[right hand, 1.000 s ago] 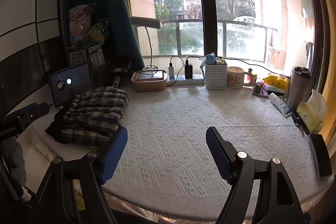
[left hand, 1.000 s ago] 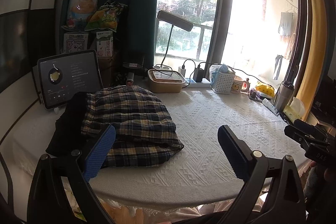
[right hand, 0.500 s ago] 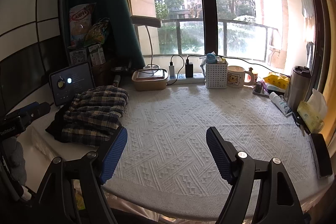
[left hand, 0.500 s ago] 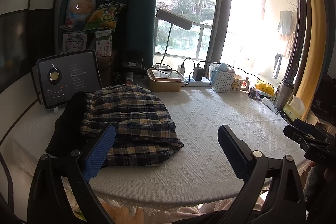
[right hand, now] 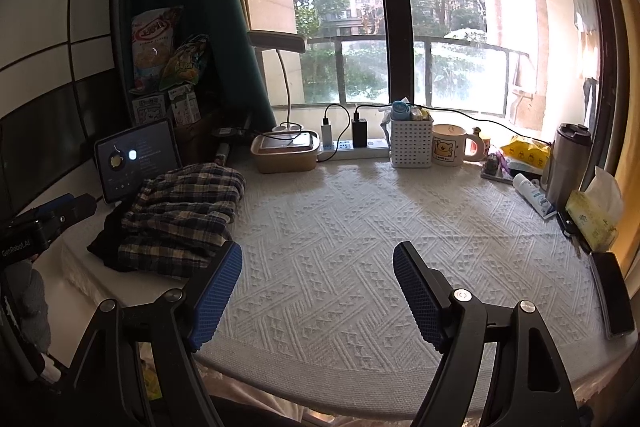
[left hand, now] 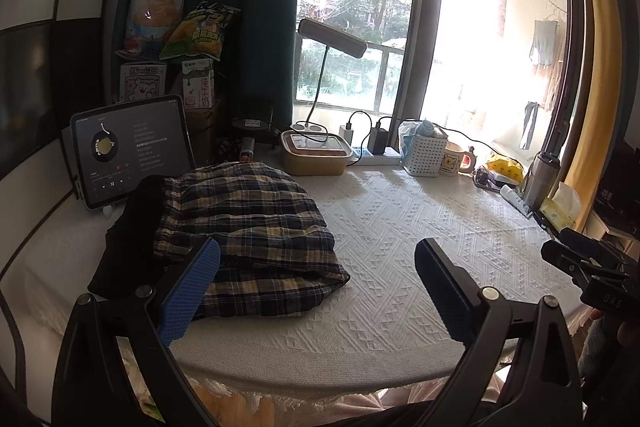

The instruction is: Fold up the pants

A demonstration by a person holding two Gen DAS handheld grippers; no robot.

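Folded plaid pants (left hand: 252,235) lie in a bundle at the left of the white textured table (left hand: 400,227), on top of a black garment (left hand: 128,227). They also show in the right wrist view (right hand: 180,211). My left gripper (left hand: 316,287) is open and empty, just in front of the pants' near edge. My right gripper (right hand: 318,295) is open and empty over the table's front middle, to the right of the pants.
A tablet (left hand: 132,147) stands behind the pants. A brown lunch box (right hand: 286,151), power strip (right hand: 352,147), white basket (right hand: 412,141), mug (right hand: 452,145), steel flask (right hand: 568,163), tissue pack (right hand: 594,215) and phone (right hand: 612,291) line the back and right edges.
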